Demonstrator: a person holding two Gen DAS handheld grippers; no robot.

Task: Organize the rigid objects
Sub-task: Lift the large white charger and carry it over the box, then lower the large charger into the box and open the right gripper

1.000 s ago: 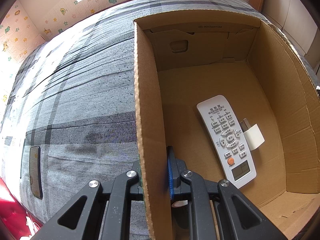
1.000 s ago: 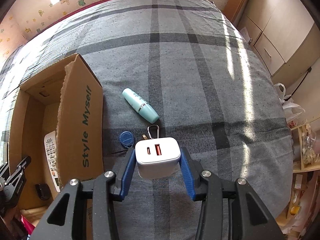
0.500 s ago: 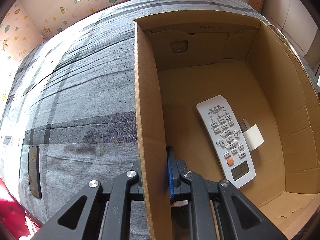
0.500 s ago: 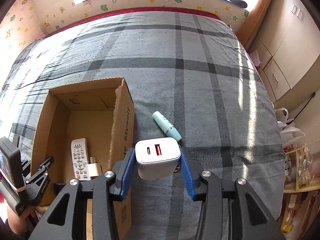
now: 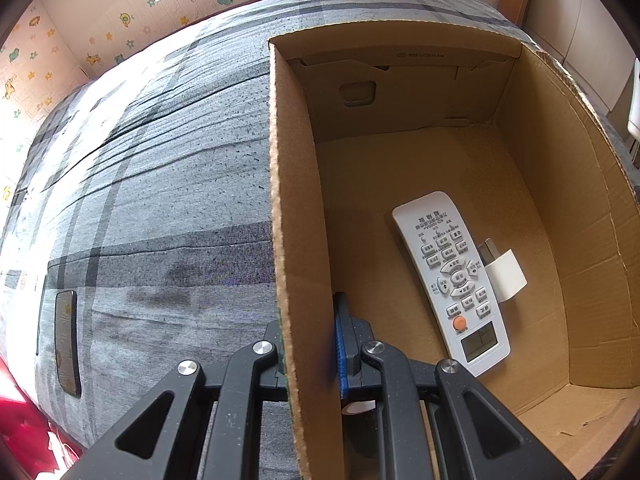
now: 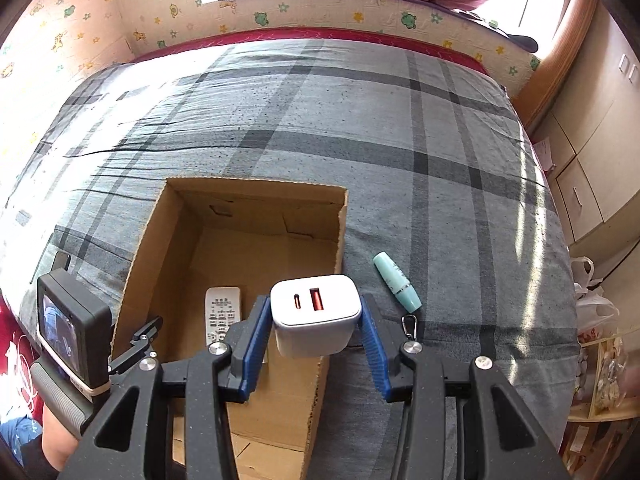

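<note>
The right gripper (image 6: pixel 316 322) squeezes a white charger (image 6: pixel 315 318) between its blue fingers (image 6: pixel 252 344), up in the air over the near corner of the cardboard box (image 6: pixel 240 216). The left gripper (image 5: pixel 310 344) is pinched tight on the box's side wall. Inside the box lie a white remote (image 5: pixel 450 280) and a small white plug (image 5: pixel 505 274), side by side. A mint tube (image 6: pixel 397 280) lies on the grey blanket (image 6: pixel 360 128) just beside the box.

Left tool (image 5: pixel 310 344) clamped tight, right tool (image 6: pixel 316 322) gripping, both angled steeply downward
</note>
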